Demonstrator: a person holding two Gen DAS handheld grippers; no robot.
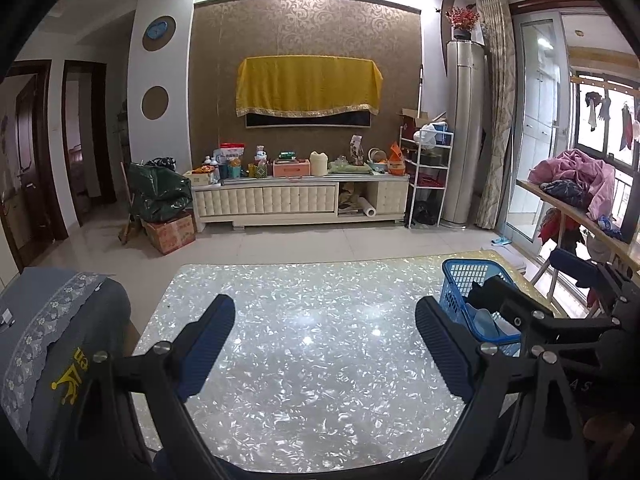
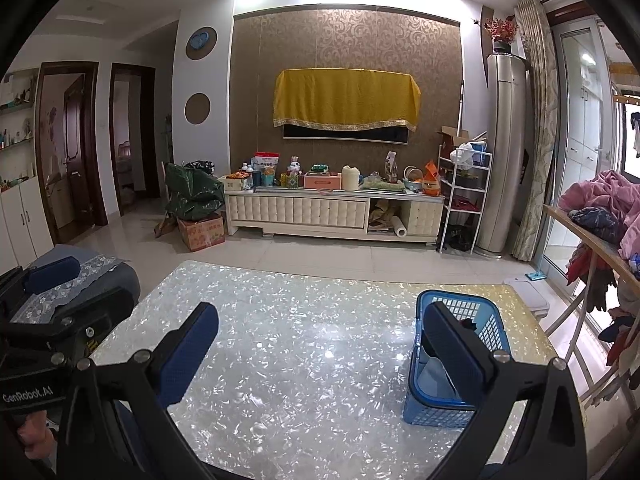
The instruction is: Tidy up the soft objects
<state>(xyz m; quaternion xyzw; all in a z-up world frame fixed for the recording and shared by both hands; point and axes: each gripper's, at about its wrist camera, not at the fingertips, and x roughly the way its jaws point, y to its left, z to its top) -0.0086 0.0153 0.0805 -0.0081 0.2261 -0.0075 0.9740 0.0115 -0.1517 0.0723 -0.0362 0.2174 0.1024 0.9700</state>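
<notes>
A blue plastic basket (image 2: 476,316) stands on the right side of the shiny pearl-patterned table (image 2: 300,352); it also shows in the left wrist view (image 1: 464,280). Folded light blue cloth (image 2: 434,376) lies inside it, partly hidden by my right finger. My left gripper (image 1: 324,340) is open and empty above the table's middle. My right gripper (image 2: 320,344) is open and empty above the table, its right finger in front of the basket. The right gripper shows at the right of the left wrist view, beside the basket.
A grey-blue cushioned seat with a lace cover (image 1: 48,328) stands left of the table. A TV cabinet (image 2: 332,208) with clutter lines the far wall. A wooden rack with pink bedding and clothes (image 2: 600,208) stands at the right. Tiled floor lies beyond the table.
</notes>
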